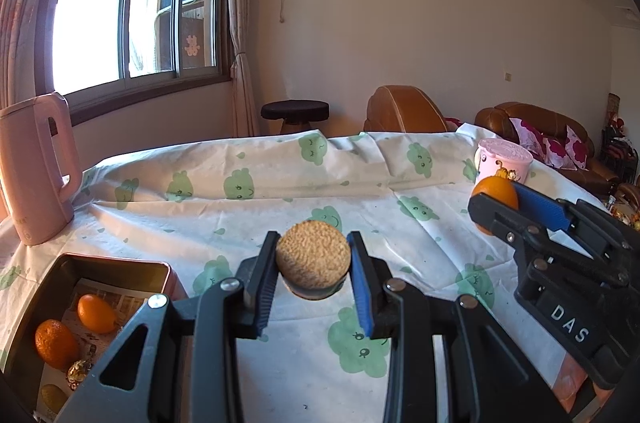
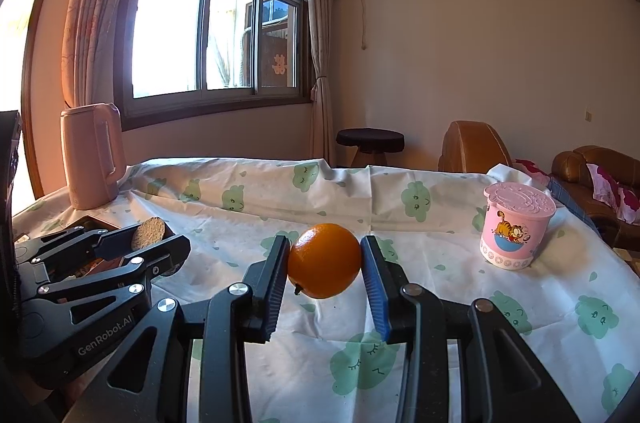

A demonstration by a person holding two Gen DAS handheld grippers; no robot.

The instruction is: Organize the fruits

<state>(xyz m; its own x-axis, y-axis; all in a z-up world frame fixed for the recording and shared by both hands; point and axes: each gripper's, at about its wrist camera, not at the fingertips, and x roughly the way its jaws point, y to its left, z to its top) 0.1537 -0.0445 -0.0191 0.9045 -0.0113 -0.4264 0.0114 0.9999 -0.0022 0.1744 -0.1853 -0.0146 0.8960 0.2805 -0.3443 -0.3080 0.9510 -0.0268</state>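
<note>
My left gripper (image 1: 313, 239) is shut on a round tan rough-surfaced piece (image 1: 313, 259) with a dark underside, held above the cloth-covered table (image 1: 280, 207). To its right, my right gripper (image 1: 496, 201) is shut on an orange (image 1: 490, 189). In the right wrist view the orange (image 2: 324, 263) sits squarely between the pads of the right gripper (image 2: 325, 243), off the cloth. There the left gripper (image 2: 154, 239) shows at the left with the tan piece (image 2: 148, 233) seen edge-on as a flattish disc. An open metal tin (image 1: 120, 265) lies below and left of the left gripper.
The tin holds two oranges (image 1: 96, 313), a gold-wrapped item (image 1: 78, 371) and a yellowish fruit (image 1: 54, 397). A pink kettle (image 1: 36, 171) stands at the table's far left. A lidded pink cup (image 2: 516, 227) stands at the far right. Behind are a stool (image 2: 370, 139) and brown sofas.
</note>
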